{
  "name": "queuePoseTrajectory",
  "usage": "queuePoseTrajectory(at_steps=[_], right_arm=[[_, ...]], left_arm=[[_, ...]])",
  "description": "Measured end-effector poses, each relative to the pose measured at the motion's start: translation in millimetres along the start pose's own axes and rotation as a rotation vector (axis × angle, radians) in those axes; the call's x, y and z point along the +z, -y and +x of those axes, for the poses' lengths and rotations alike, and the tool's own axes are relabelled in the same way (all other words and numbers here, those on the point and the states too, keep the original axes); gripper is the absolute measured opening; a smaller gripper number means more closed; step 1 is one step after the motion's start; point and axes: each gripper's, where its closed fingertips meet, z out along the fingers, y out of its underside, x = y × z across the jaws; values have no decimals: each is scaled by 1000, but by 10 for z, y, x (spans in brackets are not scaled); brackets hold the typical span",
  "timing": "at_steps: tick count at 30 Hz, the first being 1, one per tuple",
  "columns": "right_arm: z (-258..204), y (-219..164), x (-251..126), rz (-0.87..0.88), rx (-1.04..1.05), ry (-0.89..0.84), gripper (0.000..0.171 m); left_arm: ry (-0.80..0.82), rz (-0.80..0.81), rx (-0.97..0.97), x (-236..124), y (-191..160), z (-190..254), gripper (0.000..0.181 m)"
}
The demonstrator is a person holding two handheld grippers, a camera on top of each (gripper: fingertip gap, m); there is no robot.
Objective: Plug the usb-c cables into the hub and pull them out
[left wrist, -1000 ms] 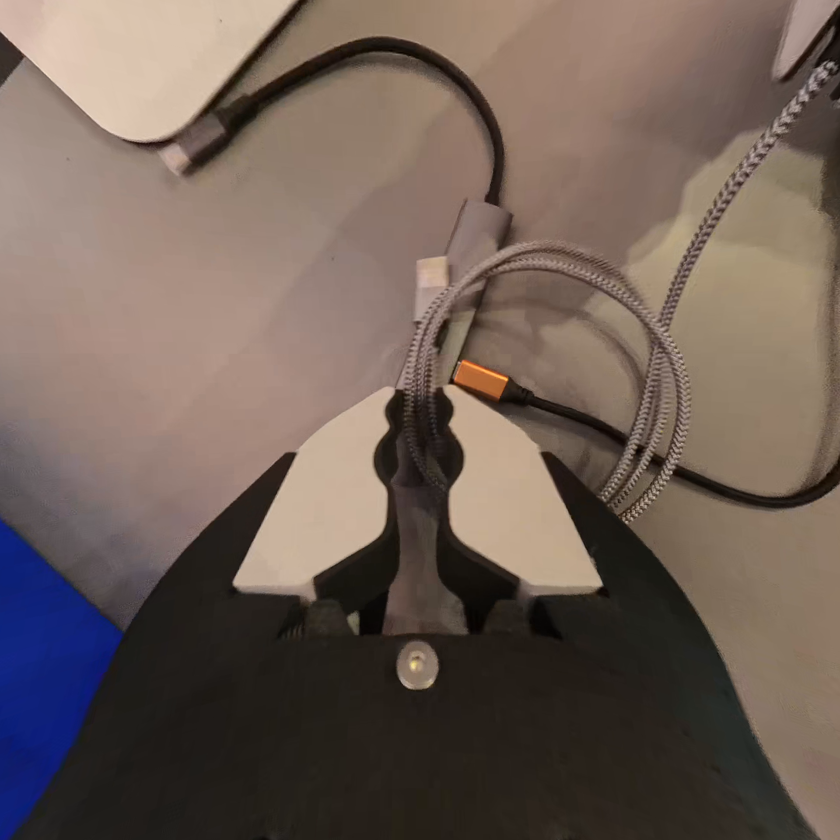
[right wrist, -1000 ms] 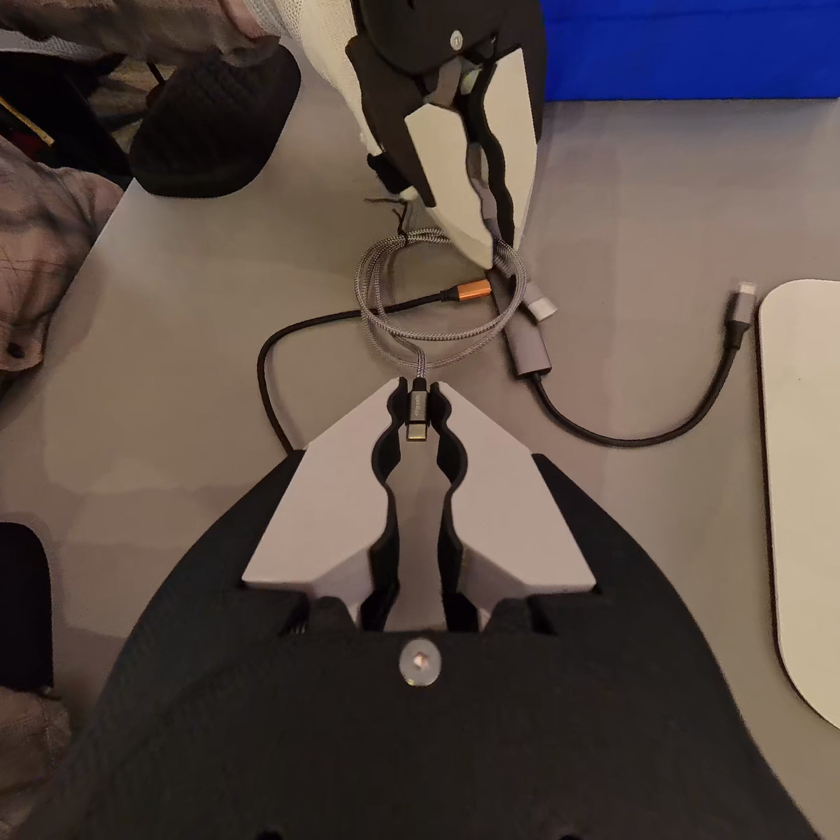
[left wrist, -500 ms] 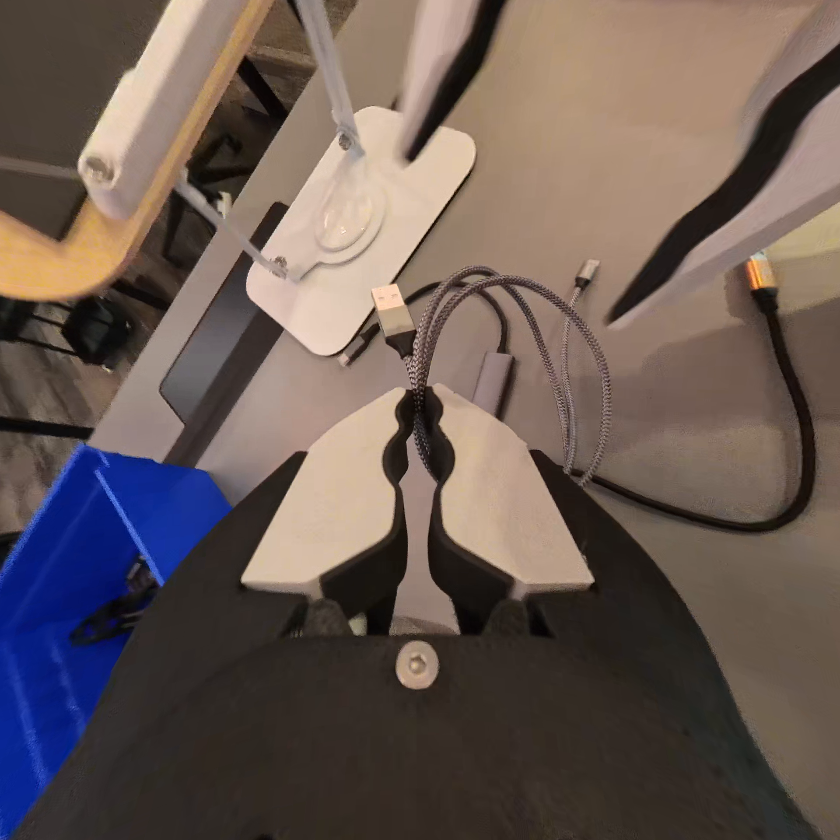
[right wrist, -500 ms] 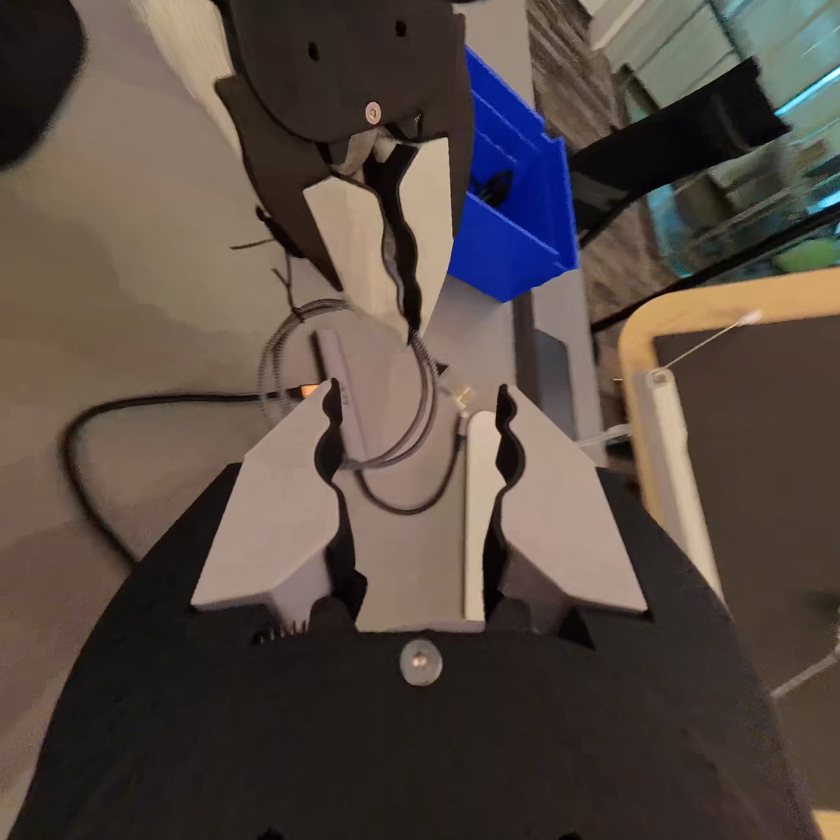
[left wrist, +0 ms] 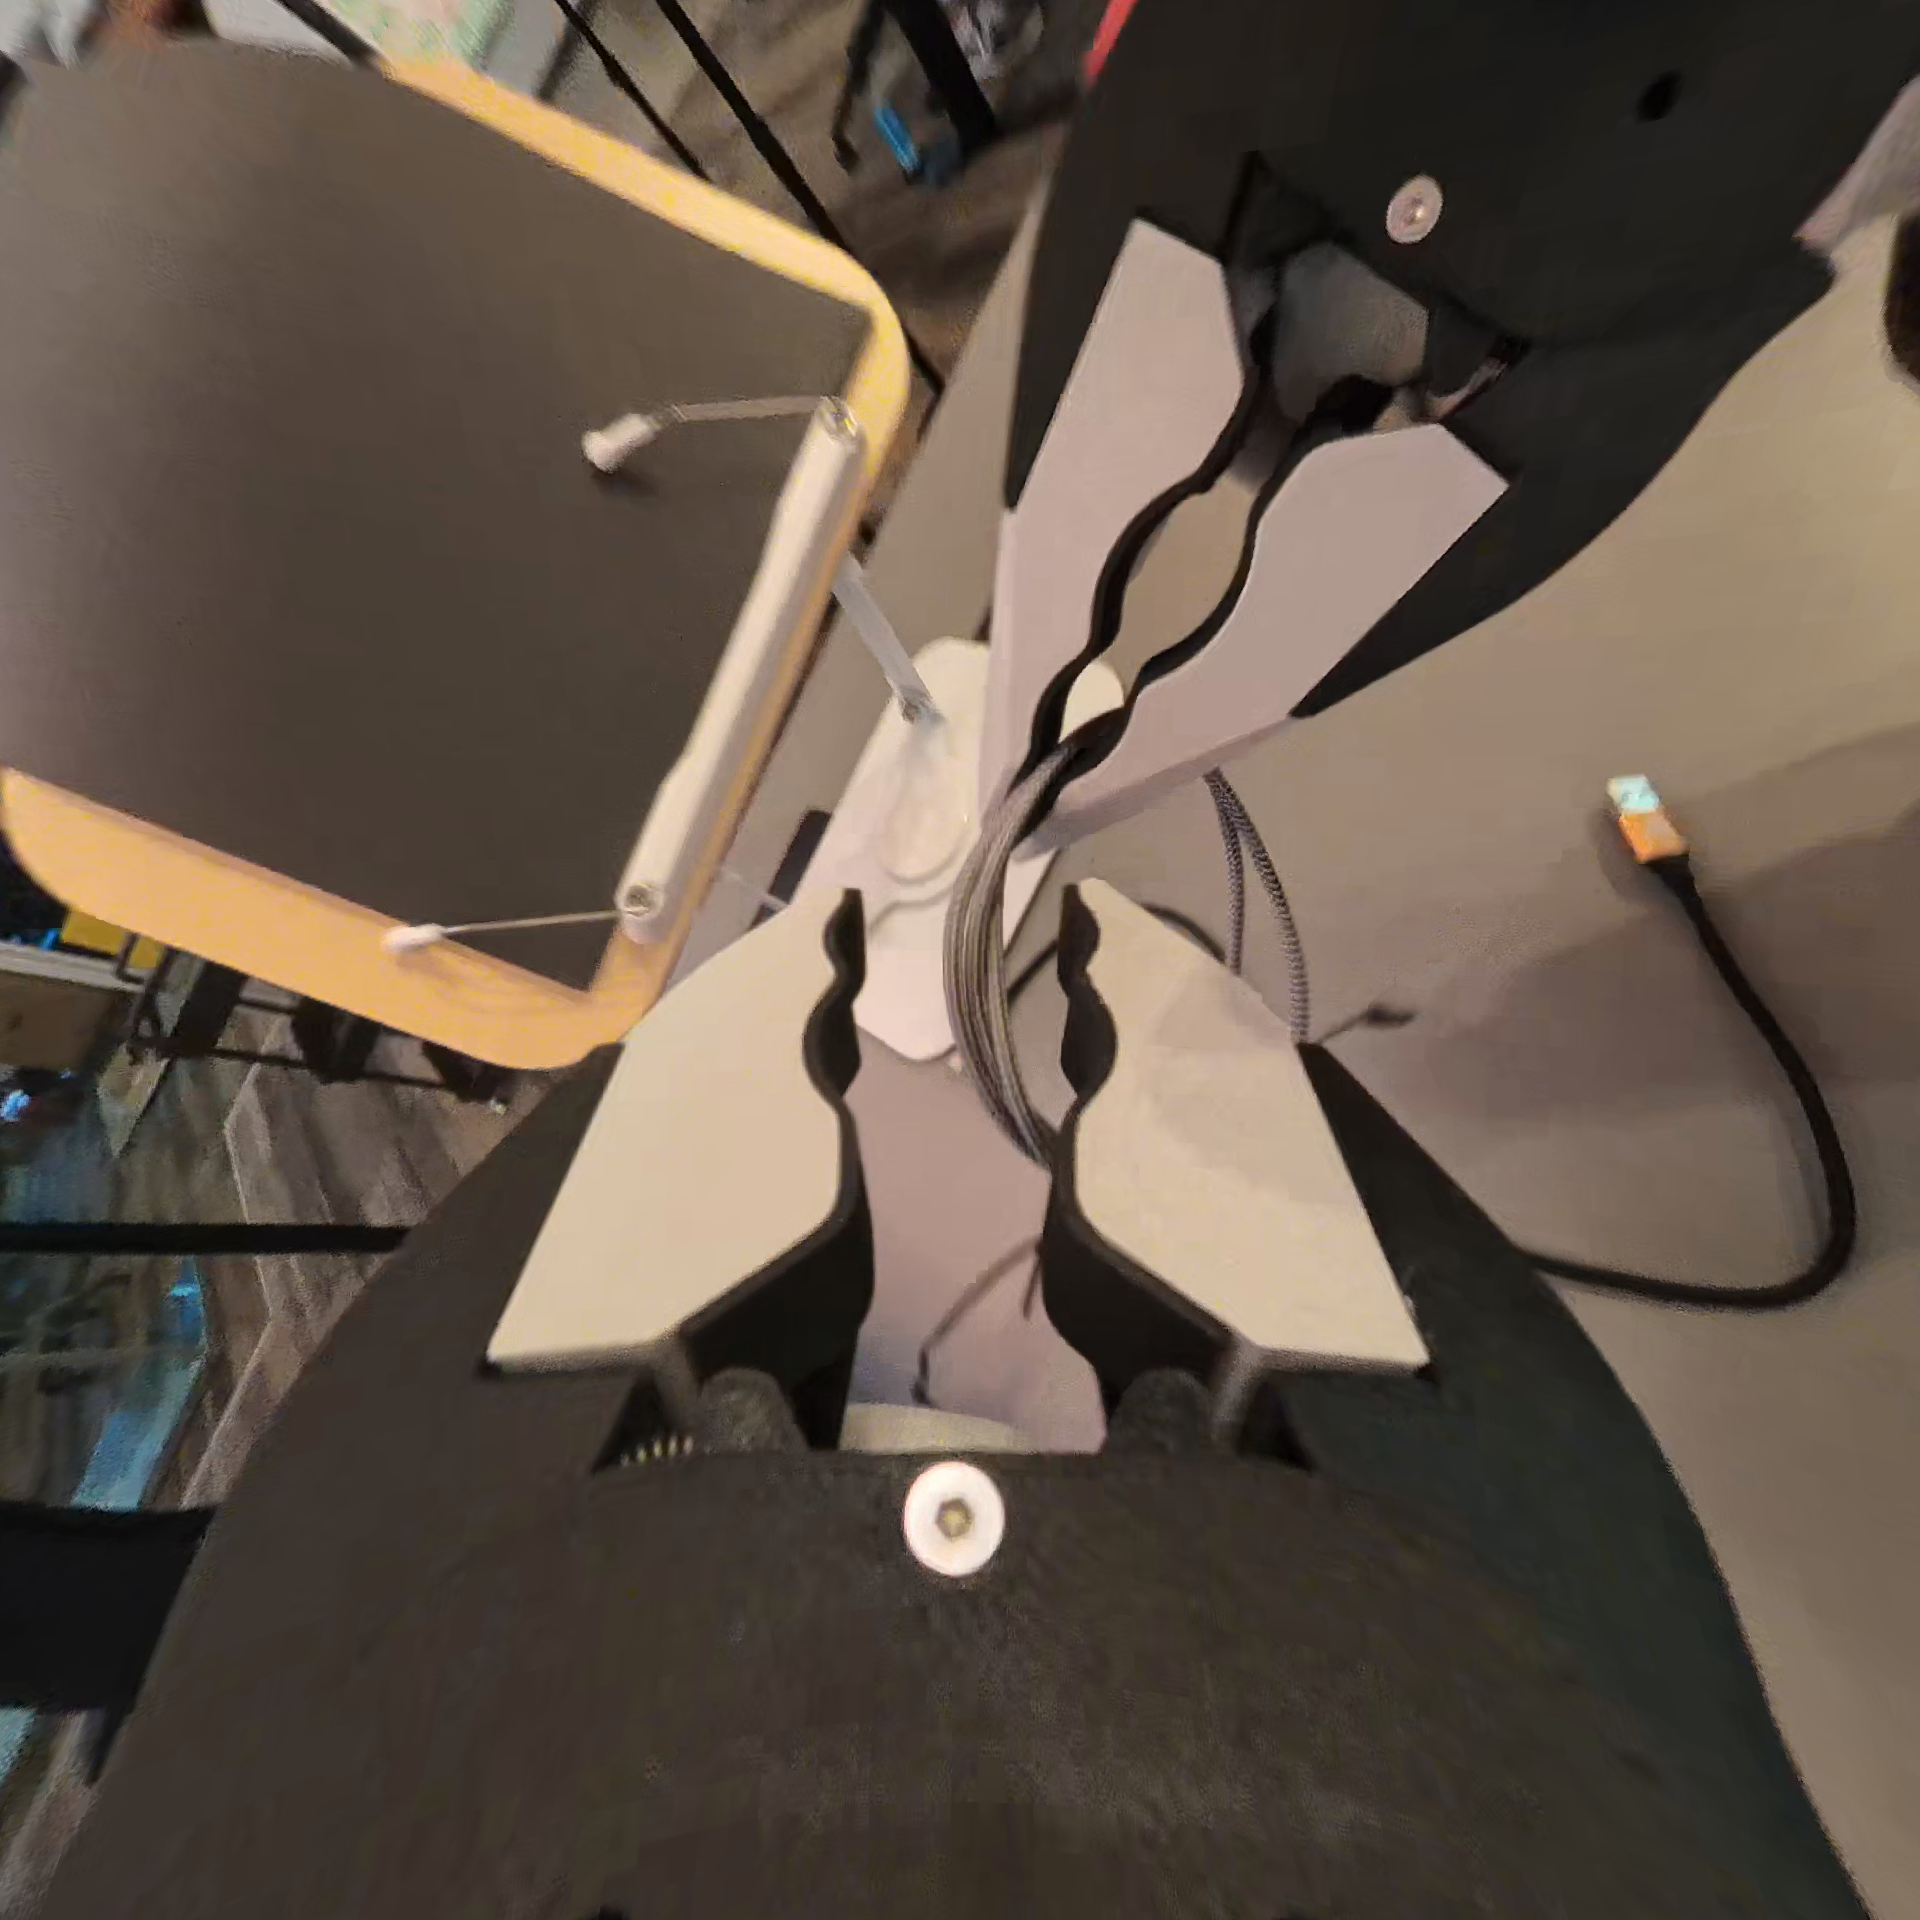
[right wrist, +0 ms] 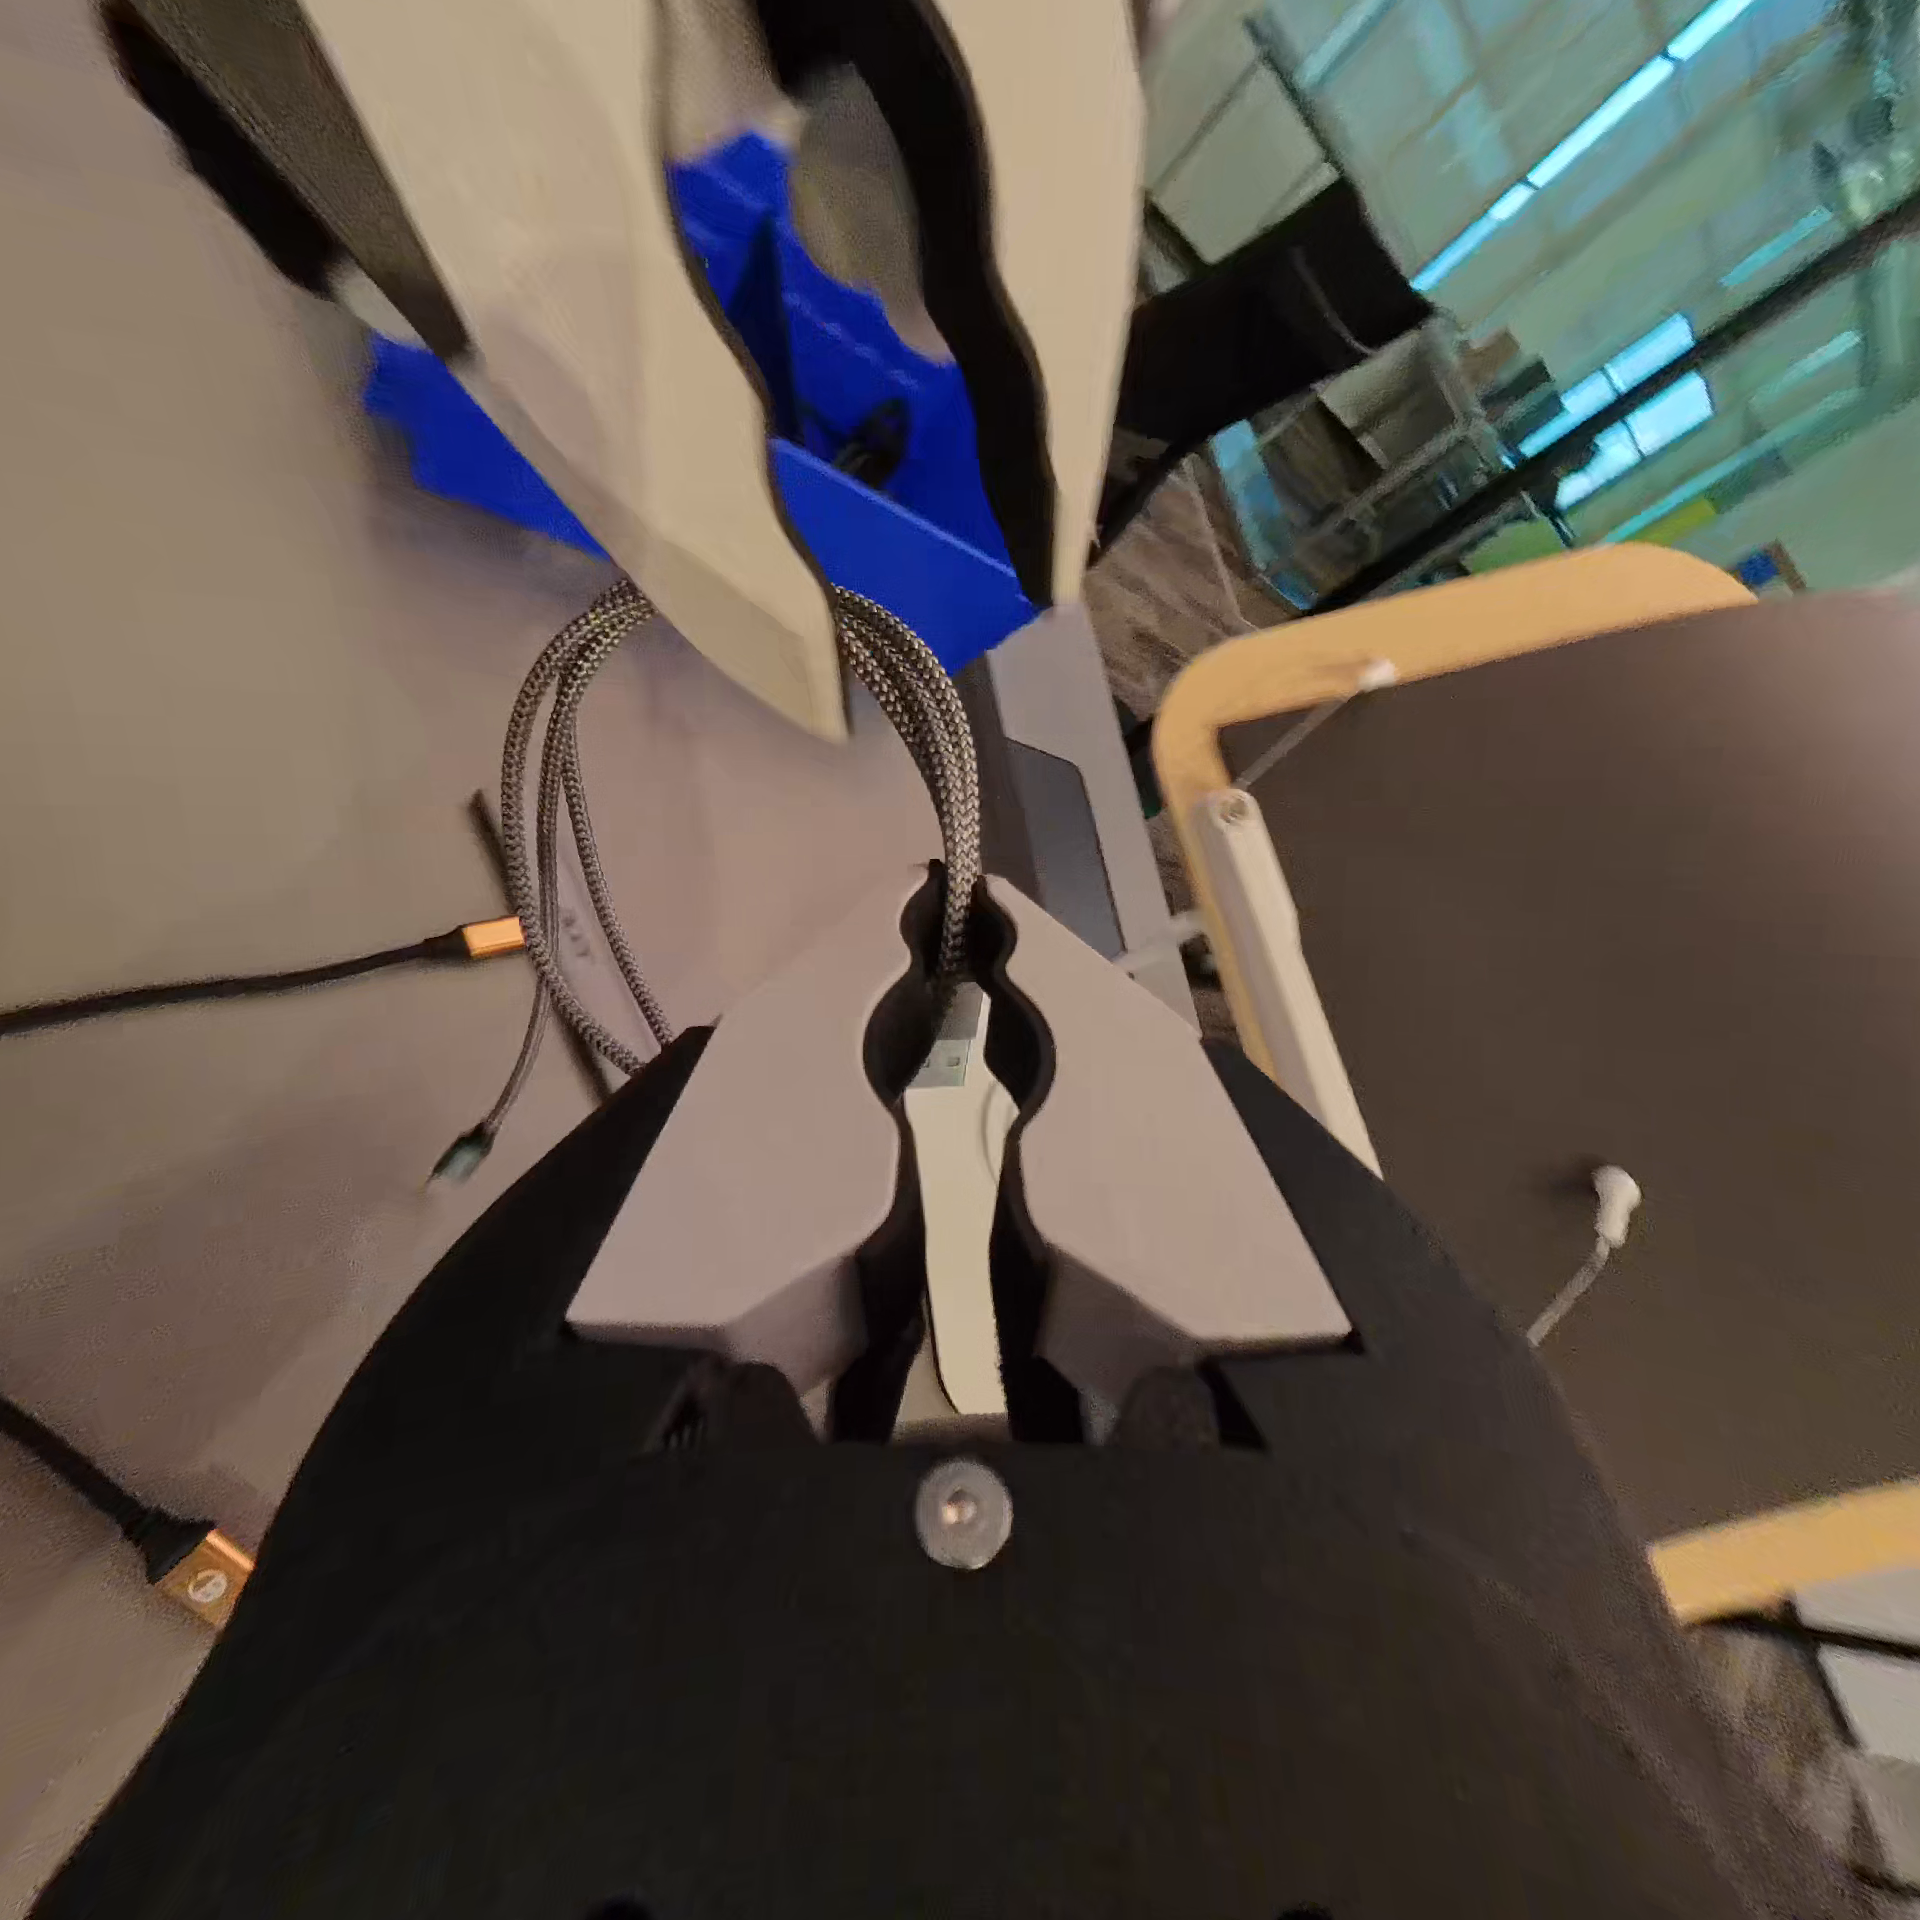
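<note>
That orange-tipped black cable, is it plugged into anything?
Out. In the left wrist view, the orange-tipped black cable lies on the grey table, its connector end bare, nothing attached.

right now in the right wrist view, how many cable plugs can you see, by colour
orange plug: 2, the other at lower left
silver plug: 1, between the fingers of the right gripper, which clamps the braided cable
small dark plug: 1
total: 4
</note>
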Motion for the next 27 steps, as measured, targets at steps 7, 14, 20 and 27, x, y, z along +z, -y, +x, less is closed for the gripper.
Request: queuePoseTrajectory(at_steps=[7,14,20,27], right_arm=[[739,-47,-559,0,172,-194,0],[1507,-159,-1703,-103,185,-402,1],[1943,-614,-2809,-316,159,-570,0],[2002,-1544,-3822,-606,172,-667,1]], left_arm=[[153,310,-278,-313,159,-784,33],[151,377,-350,75,-66,-889,25],[94,382,-379,232,-163,-814,26],[56,352,-385,368,-242,-727,27]])
